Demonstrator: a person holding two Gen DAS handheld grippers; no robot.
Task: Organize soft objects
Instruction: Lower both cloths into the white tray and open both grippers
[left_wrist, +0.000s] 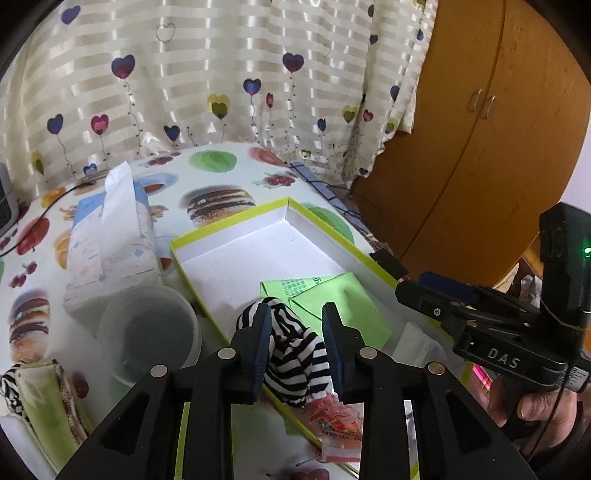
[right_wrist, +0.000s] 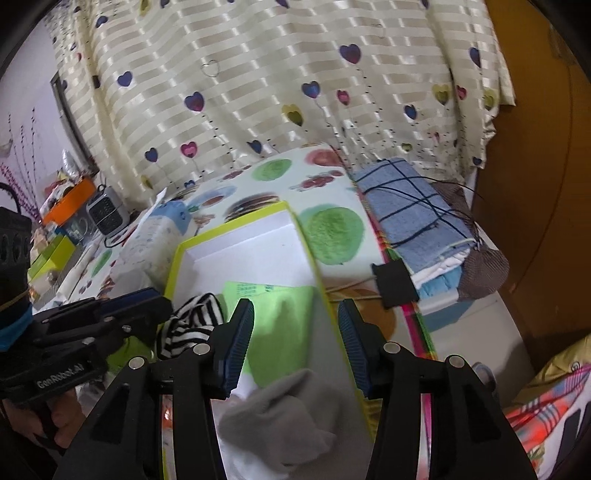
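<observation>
A table under a food-print cloth carries a shallow white box with a yellow-green rim. Inside, at its near end, lie a green folded cloth, a black-and-white striped sock and a grey sock. The left gripper stands spread around the striped sock; the right gripper gapes above the grey sock.

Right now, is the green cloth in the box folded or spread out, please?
Folded: the green cloth lies in the box as a compact rectangle with layered creases.
</observation>
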